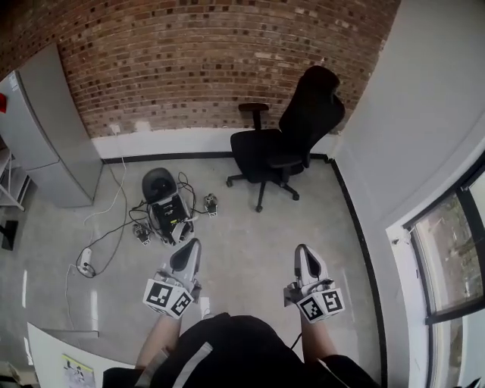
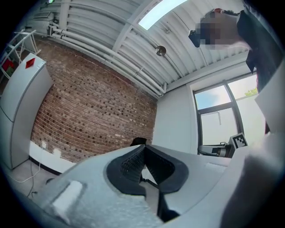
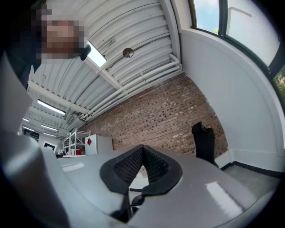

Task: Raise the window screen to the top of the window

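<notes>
The window (image 1: 453, 250) runs along the right edge of the head view, set in a white wall with a dark frame; I cannot make out its screen. In the left gripper view the window (image 2: 218, 121) stands to the right, and in the right gripper view the window (image 3: 209, 13) is at the top right. My left gripper (image 1: 191, 247) and right gripper (image 1: 302, 251) are held side by side over the grey floor, pointing toward the brick wall, away from the window. The left gripper (image 2: 143, 149) is shut with nothing in it. The right gripper (image 3: 142, 149) is likewise shut and empty.
A black office chair (image 1: 292, 136) stands ahead by the brick wall (image 1: 197, 61). A grey cabinet (image 1: 45, 129) is at the left. Small devices and cables (image 1: 163, 212) lie on the floor ahead of the left gripper. A white table corner (image 1: 61, 356) shows at the lower left.
</notes>
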